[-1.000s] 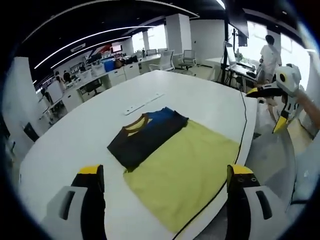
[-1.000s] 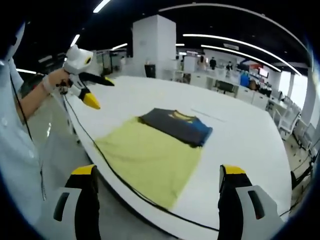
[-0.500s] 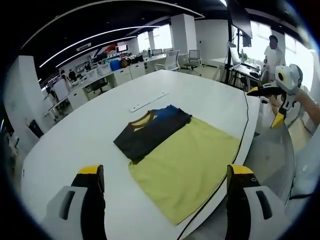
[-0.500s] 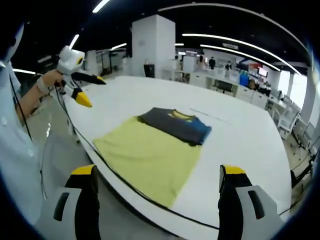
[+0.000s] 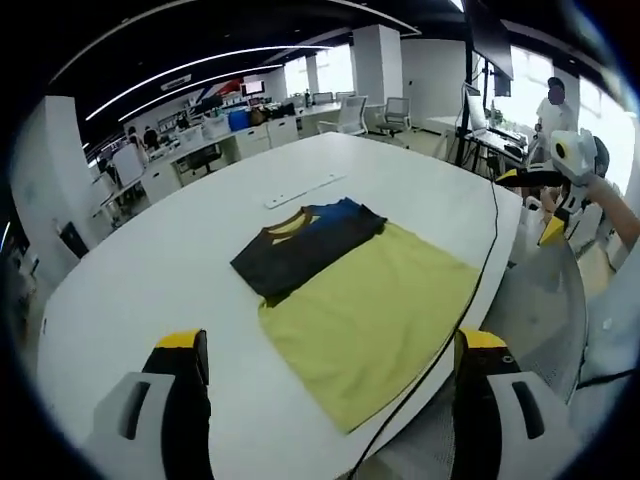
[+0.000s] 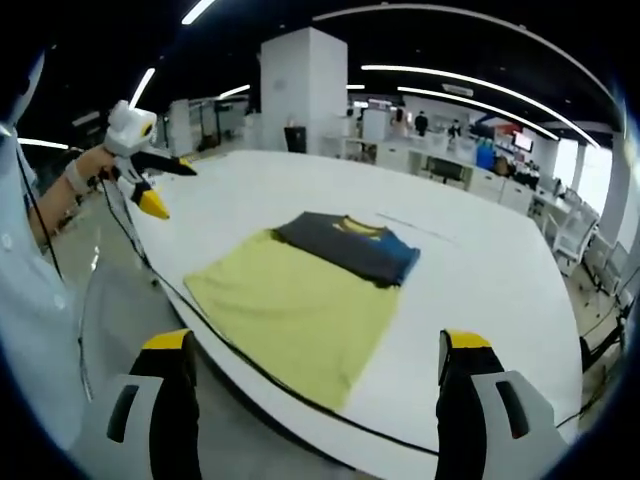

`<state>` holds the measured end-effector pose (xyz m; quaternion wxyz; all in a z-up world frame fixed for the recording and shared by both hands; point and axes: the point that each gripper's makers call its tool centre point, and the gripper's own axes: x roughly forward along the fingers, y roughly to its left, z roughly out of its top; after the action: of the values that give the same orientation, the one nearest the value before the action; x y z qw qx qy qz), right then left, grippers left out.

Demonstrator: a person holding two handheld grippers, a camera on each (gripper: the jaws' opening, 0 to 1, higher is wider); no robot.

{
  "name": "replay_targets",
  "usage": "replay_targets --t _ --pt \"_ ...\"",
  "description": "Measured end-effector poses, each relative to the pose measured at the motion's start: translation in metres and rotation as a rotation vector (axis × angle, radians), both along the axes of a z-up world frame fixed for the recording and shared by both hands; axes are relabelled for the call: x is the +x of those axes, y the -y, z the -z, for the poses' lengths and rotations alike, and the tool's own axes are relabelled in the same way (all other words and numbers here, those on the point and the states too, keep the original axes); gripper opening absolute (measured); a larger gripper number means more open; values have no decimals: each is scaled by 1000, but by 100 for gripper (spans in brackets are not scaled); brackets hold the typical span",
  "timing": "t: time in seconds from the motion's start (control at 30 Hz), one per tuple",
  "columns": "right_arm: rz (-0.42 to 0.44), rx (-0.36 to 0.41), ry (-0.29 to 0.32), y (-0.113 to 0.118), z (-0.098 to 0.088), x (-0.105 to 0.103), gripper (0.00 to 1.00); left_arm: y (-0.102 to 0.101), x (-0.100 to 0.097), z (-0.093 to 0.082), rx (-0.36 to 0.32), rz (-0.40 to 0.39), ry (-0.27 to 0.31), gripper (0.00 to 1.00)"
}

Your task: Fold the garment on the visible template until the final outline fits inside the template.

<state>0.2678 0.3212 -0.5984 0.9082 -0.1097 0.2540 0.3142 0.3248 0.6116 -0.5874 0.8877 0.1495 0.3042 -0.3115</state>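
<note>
folded garment (image 5: pixel 312 245) lies on yellow template (image 5: pixel 375 315), both tools spread, empty.

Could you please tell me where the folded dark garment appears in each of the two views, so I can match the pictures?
Left gripper view: the dark garment lies just left of centre, on the far left end of the yellow template.
Right gripper view: the dark garment lies just right of centre, on the template's far right end.
Shared landmark: the black cable along the table's near edge.
</note>
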Motion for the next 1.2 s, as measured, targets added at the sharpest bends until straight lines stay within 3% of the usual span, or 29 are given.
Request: replay_targets --t 1.2 --pt "16 0 -78 9 27 -2 100 -17 -19 47 6 -55 -123 100"
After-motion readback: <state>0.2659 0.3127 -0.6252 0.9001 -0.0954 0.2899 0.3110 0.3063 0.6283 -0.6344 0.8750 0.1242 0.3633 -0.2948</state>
